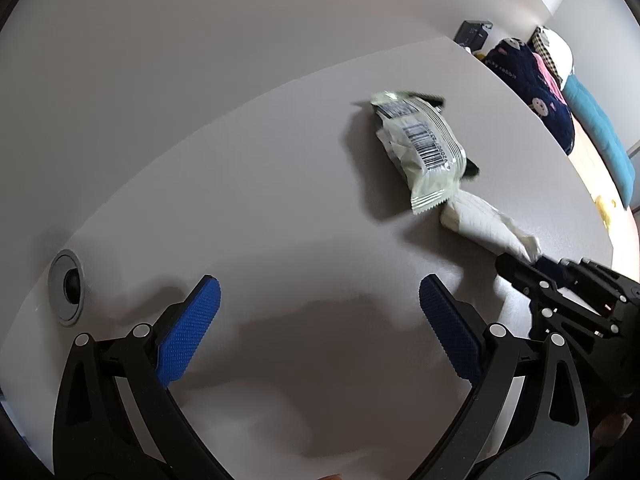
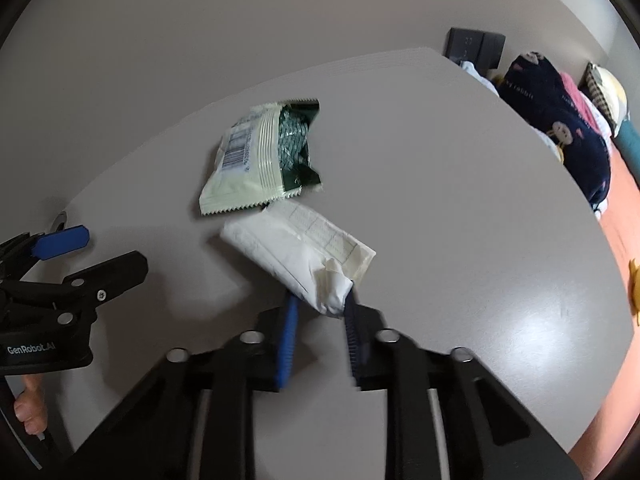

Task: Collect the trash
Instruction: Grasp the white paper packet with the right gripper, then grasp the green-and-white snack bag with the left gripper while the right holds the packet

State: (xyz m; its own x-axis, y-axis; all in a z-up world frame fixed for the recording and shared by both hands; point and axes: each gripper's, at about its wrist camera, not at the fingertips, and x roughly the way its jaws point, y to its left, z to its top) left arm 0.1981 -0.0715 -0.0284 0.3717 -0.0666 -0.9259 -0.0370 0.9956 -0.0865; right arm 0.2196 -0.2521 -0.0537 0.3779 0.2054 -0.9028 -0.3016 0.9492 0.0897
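Observation:
Two pieces of trash lie on the grey table (image 1: 240, 200). One is a torn pale green snack wrapper (image 1: 424, 148) (image 2: 248, 164) with a barcode. The other is a crumpled white paper packet (image 1: 480, 224) (image 2: 296, 248) just in front of it, touching its near edge. My right gripper (image 2: 320, 314) (image 1: 520, 264) is shut on the white packet's near end, and its blue pads (image 2: 290, 328) pinch the crumpled corner. My left gripper (image 1: 320, 292) (image 2: 108, 248) stands wide open over bare table to the left of both pieces, with nothing between its fingers.
A round metal cable grommet (image 1: 67, 288) sits in the table at the left. Past the table's right edge lie dark navy patterned cloth (image 1: 532, 92) (image 2: 560, 132), a teal cushion (image 1: 600, 132) and a black box (image 2: 476, 48). A person's hand (image 2: 30, 412) holds the left gripper.

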